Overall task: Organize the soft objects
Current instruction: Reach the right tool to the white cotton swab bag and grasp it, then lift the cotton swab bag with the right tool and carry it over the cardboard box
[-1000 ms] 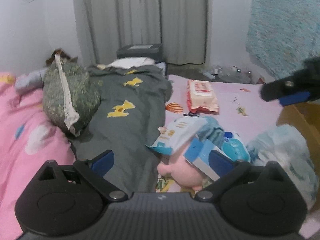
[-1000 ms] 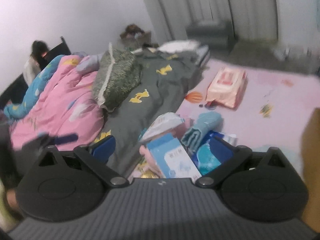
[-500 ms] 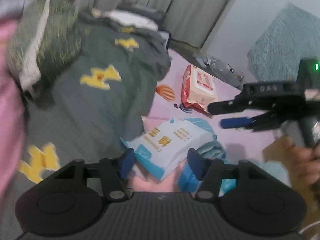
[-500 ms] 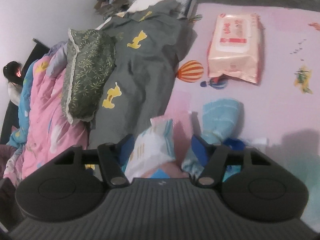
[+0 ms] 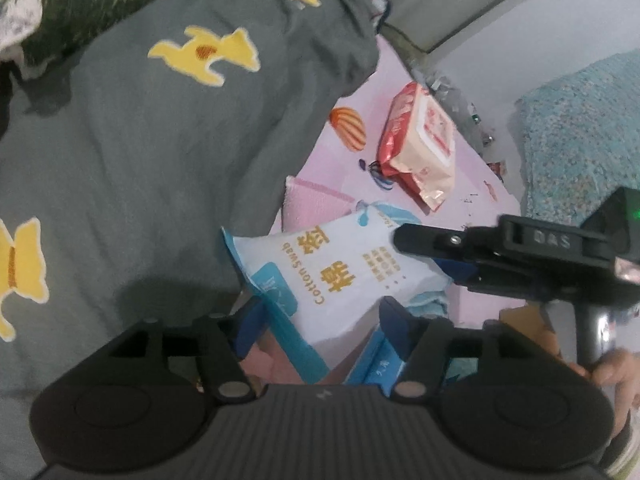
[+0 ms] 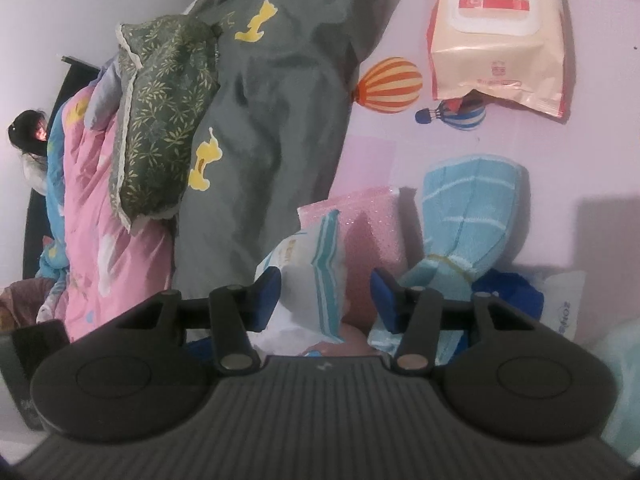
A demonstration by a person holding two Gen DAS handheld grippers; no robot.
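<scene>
A white and blue cotton-swab pack [image 5: 340, 276] [image 6: 312, 272] lies on a pile of soft things on the pink sheet. My left gripper [image 5: 320, 322] straddles its near end; the jaws are opening, the pack lies between them, and the pads do not visibly press it. My right gripper [image 6: 326, 296] [image 5: 424, 258] comes over the pack's far end from the right. Its jaws are closing with the pack's edge between them and a gap at the right pad. Something pink and soft [image 5: 272, 360] and a blue pack [image 5: 380, 364] lie underneath.
A grey duvet [image 5: 160, 140] with yellow dogs, a green pillow [image 6: 160, 120] and a pink quilt [image 6: 92, 220] fill the left. A rolled blue towel [image 6: 468, 216], a pink cloth [image 6: 360, 216] and a wet-wipes pack [image 6: 496, 32] lie on the sheet. A person [image 6: 28, 140] sits far left.
Both grippers have dropped towards the pile and tipped downward, and their jaws stand much narrower than a second ago. The cotton-swab pack now sits between both pairs of fingers.
</scene>
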